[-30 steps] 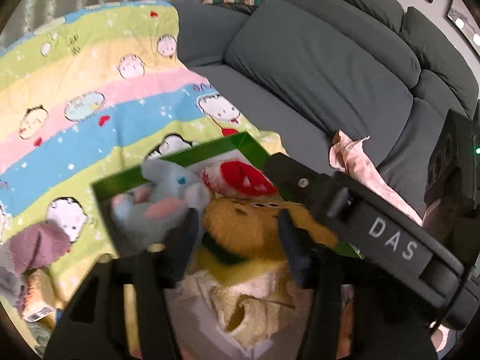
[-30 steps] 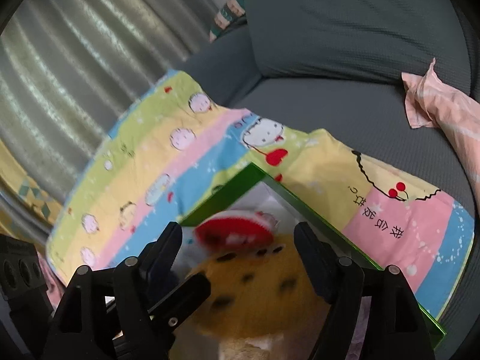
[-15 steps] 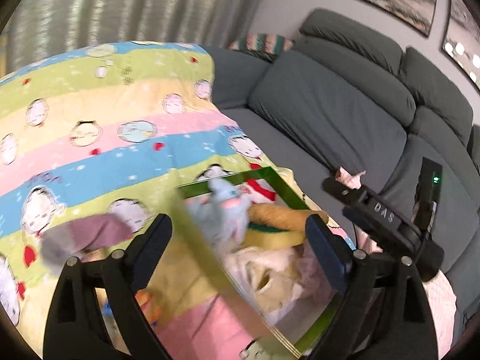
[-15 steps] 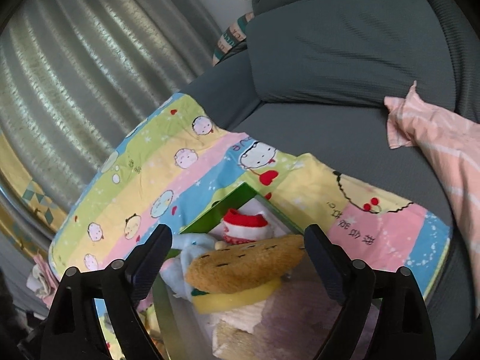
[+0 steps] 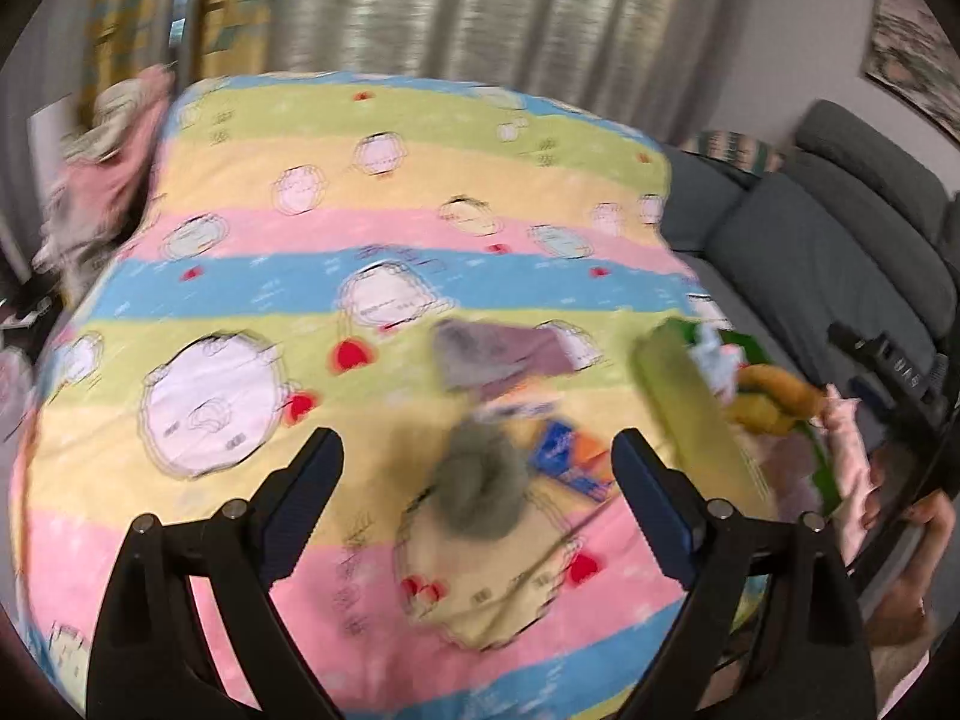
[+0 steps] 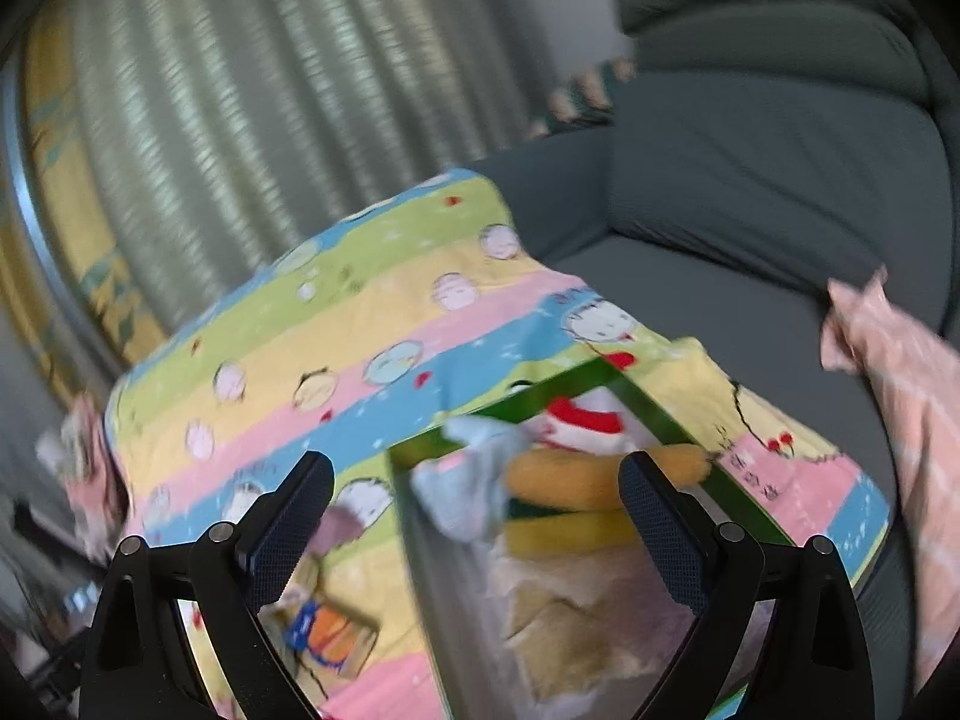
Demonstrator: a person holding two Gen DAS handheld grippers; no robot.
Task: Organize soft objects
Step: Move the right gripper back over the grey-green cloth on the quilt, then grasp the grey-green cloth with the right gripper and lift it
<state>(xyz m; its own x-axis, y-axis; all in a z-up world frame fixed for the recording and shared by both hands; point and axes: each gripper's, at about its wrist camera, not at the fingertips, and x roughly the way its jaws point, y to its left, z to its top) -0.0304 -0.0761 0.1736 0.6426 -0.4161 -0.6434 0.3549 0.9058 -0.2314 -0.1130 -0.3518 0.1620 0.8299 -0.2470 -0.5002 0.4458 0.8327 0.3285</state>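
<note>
A clear box with a green rim (image 6: pixel 540 396) sits on a striped cartoon blanket (image 5: pixel 372 228). It holds a light blue plush (image 6: pixel 474 480), a flat yellow-brown plush (image 6: pixel 588 480), a red-and-white plush (image 6: pixel 588 414) and beige cloth (image 6: pixel 570 618). My right gripper (image 6: pixel 477 474) hovers just short of the box. Its jaws are opening and the pads touch nothing. My left gripper (image 5: pixel 474 456) is open over the blanket, left of the box (image 5: pixel 678 396). Ahead of it lie a grey fuzzy ball (image 5: pixel 474 492), a purple-grey cloth (image 5: pixel 498 354) and a blue-orange packet (image 5: pixel 570 456).
A grey sofa (image 6: pixel 750 192) runs behind and to the right, with a pink cloth (image 6: pixel 900 372) on its seat. Curtains (image 5: pixel 480 6) hang behind the blanket. More pink and beige fabric (image 5: pixel 108 144) is piled at the blanket's far left. A hand (image 5: pixel 924 516) shows at the right edge.
Both grippers opened and drew back from the toys in the box. The left one swung left over the blanket, so the grey ball and purple cloth now lie in front of it.
</note>
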